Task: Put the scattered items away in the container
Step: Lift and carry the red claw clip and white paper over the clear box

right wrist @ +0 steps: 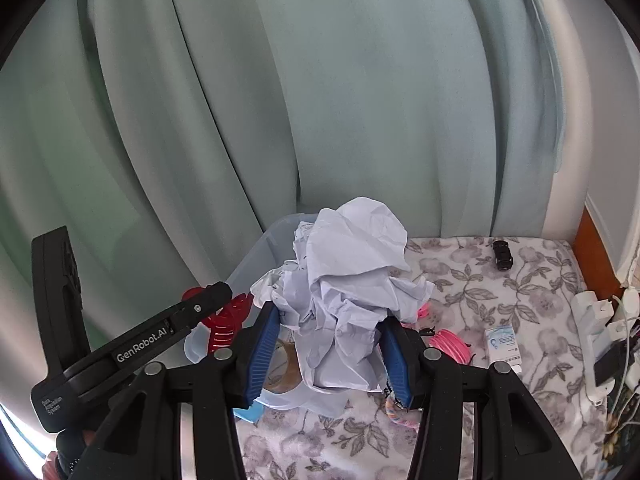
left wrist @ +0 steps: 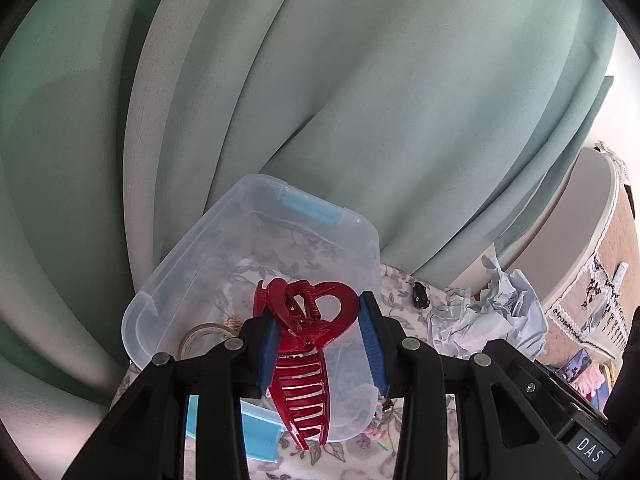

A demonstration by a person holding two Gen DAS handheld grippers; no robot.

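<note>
Floral cloth (right wrist: pixel 500 312), left tool (left wrist: pixel 320 344) clamped on red hair claw (left wrist: pixel 306 344), right tool (right wrist: pixel 326 354) clamped on crumpled paper (right wrist: pixel 348 292).

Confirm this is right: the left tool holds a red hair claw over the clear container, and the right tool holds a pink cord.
Wrong on one count. The right tool holds crumpled pale paper, not a pink cord, as the right wrist view shows. The left tool does hold the red hair claw over the clear container.

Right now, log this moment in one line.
left hand-held gripper: holds red hair claw | right hand-held gripper: holds crumpled paper | both over clear container
</note>
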